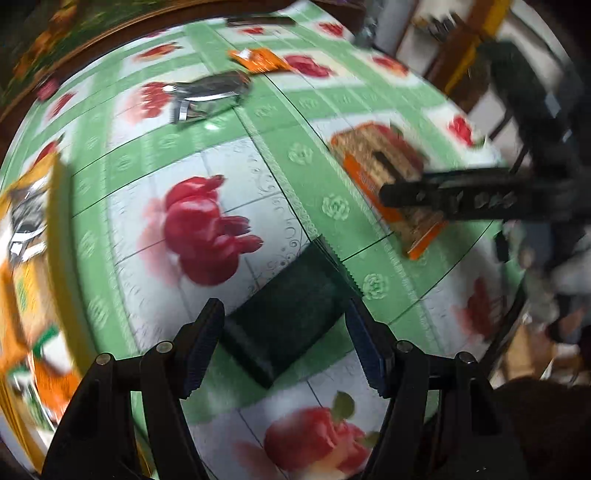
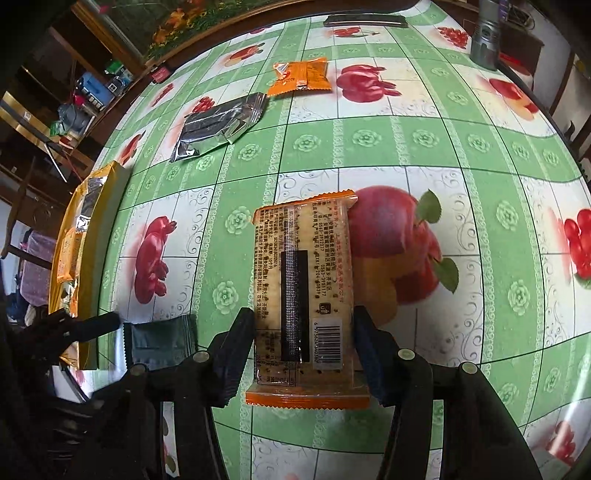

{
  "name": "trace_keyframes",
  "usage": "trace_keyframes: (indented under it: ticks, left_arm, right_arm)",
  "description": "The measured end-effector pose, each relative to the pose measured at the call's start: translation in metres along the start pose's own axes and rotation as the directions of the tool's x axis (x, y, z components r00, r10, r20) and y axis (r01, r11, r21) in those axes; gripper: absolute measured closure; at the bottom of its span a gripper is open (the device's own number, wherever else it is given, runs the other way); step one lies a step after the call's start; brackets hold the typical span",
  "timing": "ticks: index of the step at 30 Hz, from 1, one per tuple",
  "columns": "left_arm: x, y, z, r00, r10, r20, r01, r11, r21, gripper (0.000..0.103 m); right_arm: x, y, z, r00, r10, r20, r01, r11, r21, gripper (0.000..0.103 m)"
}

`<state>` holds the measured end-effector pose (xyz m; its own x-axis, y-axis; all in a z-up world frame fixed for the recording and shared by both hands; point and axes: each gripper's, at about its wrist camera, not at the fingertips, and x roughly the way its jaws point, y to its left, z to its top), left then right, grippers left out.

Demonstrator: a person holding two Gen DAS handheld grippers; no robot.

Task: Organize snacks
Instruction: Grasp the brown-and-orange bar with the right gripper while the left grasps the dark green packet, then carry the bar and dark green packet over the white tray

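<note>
A clear cracker packet [image 2: 303, 280] with orange ends lies lengthwise between the pads of my right gripper [image 2: 304, 314], which is shut on its long sides. The left wrist view shows the same packet [image 1: 373, 162] at the right, with a right finger [image 1: 443, 192] across it. My left gripper [image 1: 284, 306] is shut on a dark green packet [image 1: 288, 314] with a serrated edge. This packet stays sharp while the table blurs. The right wrist view has the green packet [image 2: 159, 341] at lower left, with a left finger [image 2: 96, 325] at its edge.
On the green fruit-print tablecloth [image 2: 424, 122] a silver foil packet [image 2: 221, 125] and an orange packet [image 2: 301, 75] lie farther back. A yellow box [image 2: 92, 229] holding several snacks stands at the left edge. A grey metal object [image 2: 485, 33] is at the far right corner.
</note>
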<state>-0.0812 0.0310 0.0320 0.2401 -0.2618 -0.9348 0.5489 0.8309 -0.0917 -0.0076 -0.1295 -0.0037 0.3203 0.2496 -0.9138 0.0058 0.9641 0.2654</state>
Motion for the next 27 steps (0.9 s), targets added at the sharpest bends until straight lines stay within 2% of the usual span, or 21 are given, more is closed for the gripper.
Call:
trace_keyframes:
  ticks: [1,6,8,10,12,15,16,17,19,22,24,25,27]
  left_arm:
    - [0.006,-0.002,0.002,1.000,0.012,-0.016,-0.012,1.000,0.015,0.032]
    - [0.015,-0.008,0.004,0.996,0.079,-0.038,-0.077,0.997,0.029,0.032]
    - [0.014,-0.010,0.003,0.997,0.067,-0.030,-0.068,0.998,-0.005,0.035]
    - [0.010,-0.012,-0.001,0.999,0.038,-0.020,-0.039,0.998,-0.047,0.045]
    - [0.010,-0.006,-0.002,1.000,0.020,-0.015,-0.021,0.996,-0.092,0.046]
    - [0.011,-0.006,0.000,0.999,0.043,-0.007,-0.043,0.995,-0.091,0.046]
    - [0.012,-0.006,0.001,0.999,0.045,-0.006,-0.045,0.996,-0.081,0.043]
    - [0.014,-0.009,0.001,0.999,0.045,-0.007,-0.045,0.997,-0.070,0.032]
    - [0.019,-0.016,0.003,0.999,0.041,-0.003,-0.042,0.998,-0.044,0.020]
    - [0.024,-0.025,0.003,0.996,0.090,0.013,-0.090,0.996,-0.023,0.018]
    - [0.018,-0.025,0.001,0.996,0.083,0.027,-0.083,0.996,-0.028,0.039]
    - [0.013,-0.023,0.000,0.996,0.089,0.028,-0.088,0.996,-0.030,0.060]
    - [0.004,-0.013,-0.002,0.998,0.062,0.030,-0.060,0.996,-0.067,0.060]
  right_arm:
    - [-0.002,-0.002,-0.002,1.000,0.003,-0.001,-0.003,1.000,0.002,0.047]
    - [-0.004,-0.003,-0.005,1.000,0.006,0.011,-0.006,1.000,0.010,0.045]
    - [-0.002,0.000,-0.002,1.000,0.013,0.009,-0.013,1.000,0.012,0.038]
    - [0.002,0.006,0.002,1.000,0.013,0.001,-0.013,1.000,0.001,0.030]
    - [0.005,0.012,0.004,1.000,0.007,-0.011,-0.008,1.000,-0.017,0.021]
    - [0.010,0.021,0.006,0.999,-0.033,-0.013,0.032,0.999,-0.042,0.018]
    - [0.011,0.024,0.007,0.999,-0.049,-0.011,0.048,0.998,-0.051,0.018]
    - [0.013,0.026,0.007,0.998,-0.068,-0.007,0.067,0.996,-0.064,0.018]
    - [0.015,0.030,0.008,0.996,-0.094,0.000,0.094,0.993,-0.077,0.018]
    - [0.016,0.033,0.005,0.992,-0.128,0.014,0.129,0.988,-0.090,0.023]
    - [0.013,0.034,0.002,0.986,-0.165,0.036,0.167,0.980,-0.107,0.042]
    - [0.011,0.034,0.001,0.985,-0.168,0.045,0.172,0.978,-0.115,0.048]
    - [0.009,0.029,0.001,0.990,-0.134,0.041,0.138,0.986,-0.099,0.048]
